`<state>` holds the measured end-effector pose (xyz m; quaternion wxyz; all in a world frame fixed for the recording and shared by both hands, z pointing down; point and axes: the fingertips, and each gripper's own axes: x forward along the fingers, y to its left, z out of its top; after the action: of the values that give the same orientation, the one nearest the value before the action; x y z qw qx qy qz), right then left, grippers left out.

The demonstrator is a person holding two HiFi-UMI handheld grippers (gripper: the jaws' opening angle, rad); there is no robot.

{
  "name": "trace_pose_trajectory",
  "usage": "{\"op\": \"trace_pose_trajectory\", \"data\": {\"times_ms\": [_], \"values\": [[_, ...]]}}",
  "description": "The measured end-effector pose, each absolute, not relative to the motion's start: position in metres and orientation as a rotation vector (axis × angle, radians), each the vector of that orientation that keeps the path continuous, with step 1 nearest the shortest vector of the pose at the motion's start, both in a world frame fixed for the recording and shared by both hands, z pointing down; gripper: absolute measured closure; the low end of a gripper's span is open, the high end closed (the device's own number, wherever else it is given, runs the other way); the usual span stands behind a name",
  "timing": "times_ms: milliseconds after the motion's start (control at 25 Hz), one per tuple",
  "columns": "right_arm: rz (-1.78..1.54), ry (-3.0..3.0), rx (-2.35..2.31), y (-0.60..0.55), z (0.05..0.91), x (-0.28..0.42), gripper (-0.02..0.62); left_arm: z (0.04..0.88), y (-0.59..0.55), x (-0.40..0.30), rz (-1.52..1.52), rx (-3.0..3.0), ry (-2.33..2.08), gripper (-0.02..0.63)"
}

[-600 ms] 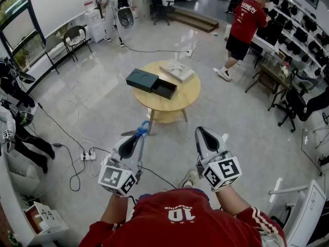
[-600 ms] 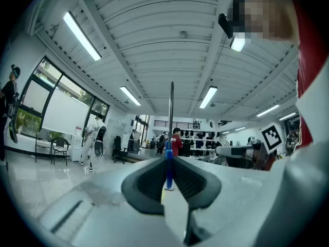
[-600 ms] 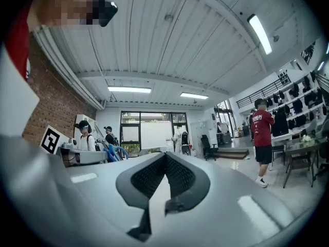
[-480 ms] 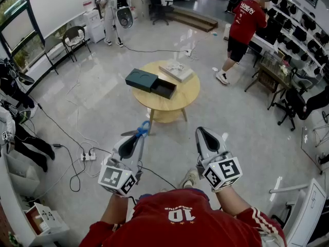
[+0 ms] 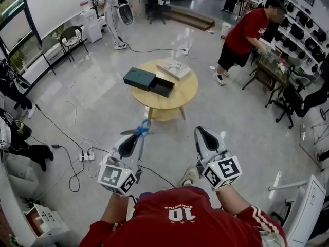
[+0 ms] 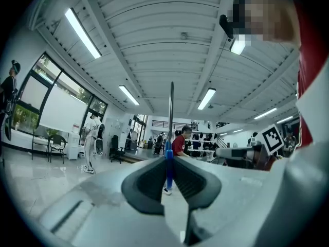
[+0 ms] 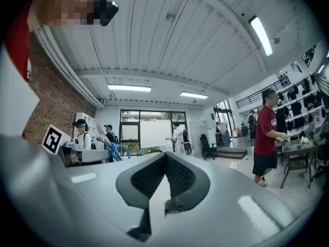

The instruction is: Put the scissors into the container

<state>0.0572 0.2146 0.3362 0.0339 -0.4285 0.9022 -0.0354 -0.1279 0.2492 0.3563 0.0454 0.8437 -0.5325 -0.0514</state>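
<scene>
Scissors [image 5: 143,129] x1 in L hand-held gripper [image 5: 133,141]

Left tongs [image 5: 133,139] grip the blue-handled scissors [image 5: 143,129] and right tongs [image 5: 204,134] sit alongside, jaws together. Well ahead, the round surface [image 5: 184,94] carries the dark container [image 5: 141,78], its drawer slid open.

container [image 5: 141,79] on table [image 5: 186,90], scissors [image 5: 143,127] in left tool [image 5: 136,138]
</scene>
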Motion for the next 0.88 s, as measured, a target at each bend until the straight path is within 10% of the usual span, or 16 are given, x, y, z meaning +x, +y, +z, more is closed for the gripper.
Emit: {"op": "trace_pose_trajectory", "data": {"times_ms": [880], "values": [[-0.127,2.821,-1.284,0.207,0.342,0.049,0.597,0.36,0.233,-0.131,-0.151,2.575,-1.586,0.561]]}}
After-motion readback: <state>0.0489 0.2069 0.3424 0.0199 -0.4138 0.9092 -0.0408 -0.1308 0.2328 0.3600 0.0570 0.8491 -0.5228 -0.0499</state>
